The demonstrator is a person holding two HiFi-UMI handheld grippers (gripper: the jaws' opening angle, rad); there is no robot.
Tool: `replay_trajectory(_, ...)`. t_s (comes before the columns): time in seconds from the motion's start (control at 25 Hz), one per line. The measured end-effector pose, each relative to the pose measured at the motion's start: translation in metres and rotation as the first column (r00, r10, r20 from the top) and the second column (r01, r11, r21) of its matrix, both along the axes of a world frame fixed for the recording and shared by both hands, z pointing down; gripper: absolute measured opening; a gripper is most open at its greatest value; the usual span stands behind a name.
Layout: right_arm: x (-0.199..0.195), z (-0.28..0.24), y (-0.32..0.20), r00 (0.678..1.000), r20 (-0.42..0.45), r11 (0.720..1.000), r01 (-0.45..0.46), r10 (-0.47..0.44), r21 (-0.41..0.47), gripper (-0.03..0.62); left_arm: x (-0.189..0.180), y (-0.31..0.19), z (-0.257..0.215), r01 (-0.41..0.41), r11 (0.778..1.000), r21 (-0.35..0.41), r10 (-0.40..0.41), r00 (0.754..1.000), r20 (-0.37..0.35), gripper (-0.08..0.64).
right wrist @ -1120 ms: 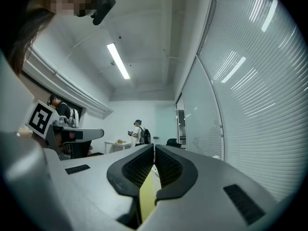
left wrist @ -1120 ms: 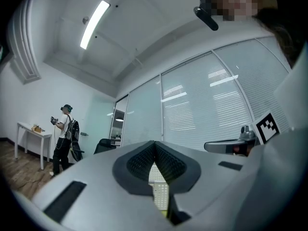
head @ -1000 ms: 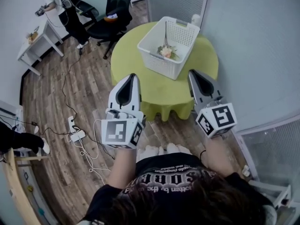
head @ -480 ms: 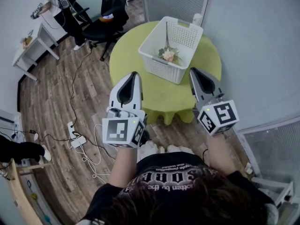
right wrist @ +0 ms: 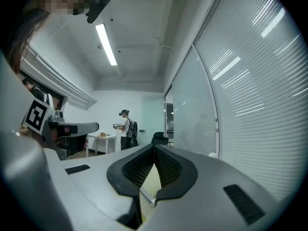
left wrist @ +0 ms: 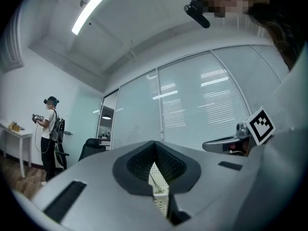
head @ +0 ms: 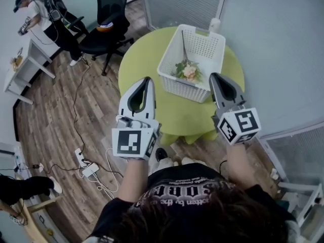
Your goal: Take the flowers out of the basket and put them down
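A white plastic basket [head: 202, 47] stands on a round table under a yellow-green cloth [head: 144, 59]. In it lies a bunch of flowers [head: 188, 71] with pale pink blooms near the front wall and a long stem leaning back. My left gripper [head: 147, 80] hovers over the table's near edge, left of the basket, jaws shut and empty. On the basket's right, level with its front corner, my right gripper [head: 216, 76] is also shut and empty. In the left gripper view the closed tips [left wrist: 155, 143] frame a sliver of the basket [left wrist: 161, 198]. The right gripper [right wrist: 154, 147] shows closed tips too.
A black office chair [head: 104, 27] stands behind the table at left. A person [head: 38, 14] stands by a white desk [head: 20, 65] at far left. Cables and a power strip [head: 83, 158] lie on the wood floor. Glass partitions [head: 273, 44] close the right side.
Both grippers have come forward towards the table; the basket and table now sit nearer, with the tips flanking the basket's front. Jaws stayed shut.
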State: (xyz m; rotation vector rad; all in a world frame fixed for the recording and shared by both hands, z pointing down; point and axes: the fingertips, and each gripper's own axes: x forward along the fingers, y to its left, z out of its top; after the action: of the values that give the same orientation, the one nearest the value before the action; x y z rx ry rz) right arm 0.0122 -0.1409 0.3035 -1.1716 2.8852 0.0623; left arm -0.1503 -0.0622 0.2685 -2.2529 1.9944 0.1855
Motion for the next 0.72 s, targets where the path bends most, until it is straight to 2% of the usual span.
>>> replay_trajectory(0.36,-0.042,-0.005,-0.039,0.995,-0.032,0.996,-0.094,0.094,0.006,0.031,-0.059,-0.046,-0.002,-0.078,0.997,-0.015,0.078,0.997,0.004,0.003)
replay_trajectory(0.72,-0.066,-0.01,-0.067,0.982,-0.06,0.984,-0.179,0.18,0.015,0.031,-0.09,-0.081,-0.004,-0.139,0.989,-0.042,0.141,0.989,0.046,0.003)
